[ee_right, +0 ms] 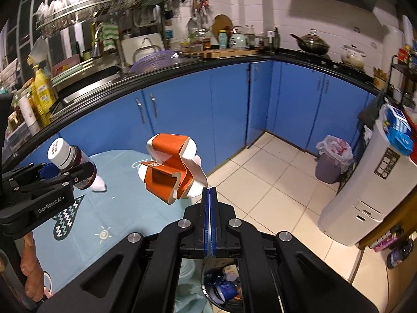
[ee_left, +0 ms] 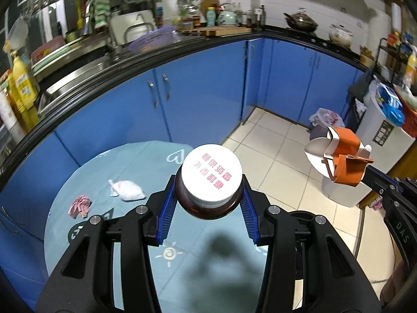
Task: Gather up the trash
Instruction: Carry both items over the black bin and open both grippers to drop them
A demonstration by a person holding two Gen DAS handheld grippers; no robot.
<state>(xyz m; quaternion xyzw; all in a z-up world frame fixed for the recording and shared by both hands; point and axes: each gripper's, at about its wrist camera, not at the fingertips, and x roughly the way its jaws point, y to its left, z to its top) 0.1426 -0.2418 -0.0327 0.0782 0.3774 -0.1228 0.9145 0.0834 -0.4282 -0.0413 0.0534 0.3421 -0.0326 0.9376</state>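
My left gripper [ee_left: 208,195] is shut on a brown pill bottle [ee_left: 211,180] with a white cap, held above the round table [ee_left: 125,247] with a light blue cloth; it also shows in the right wrist view [ee_right: 70,161]. My right gripper [ee_right: 209,195] is shut on a flattened orange and white carton [ee_right: 169,169], held above the table's right edge; the carton also shows in the left wrist view [ee_left: 341,159]. A crumpled white tissue [ee_left: 127,189] and a pink wrapper [ee_left: 79,206] lie on the table. A bin with trash [ee_right: 224,284] sits right below my right gripper.
Blue kitchen cabinets [ee_left: 208,91] curve behind the table. A grey bin with a plastic liner [ee_right: 332,159] stands on the tiled floor by the corner. A white appliance [ee_right: 365,190] stands at the right.
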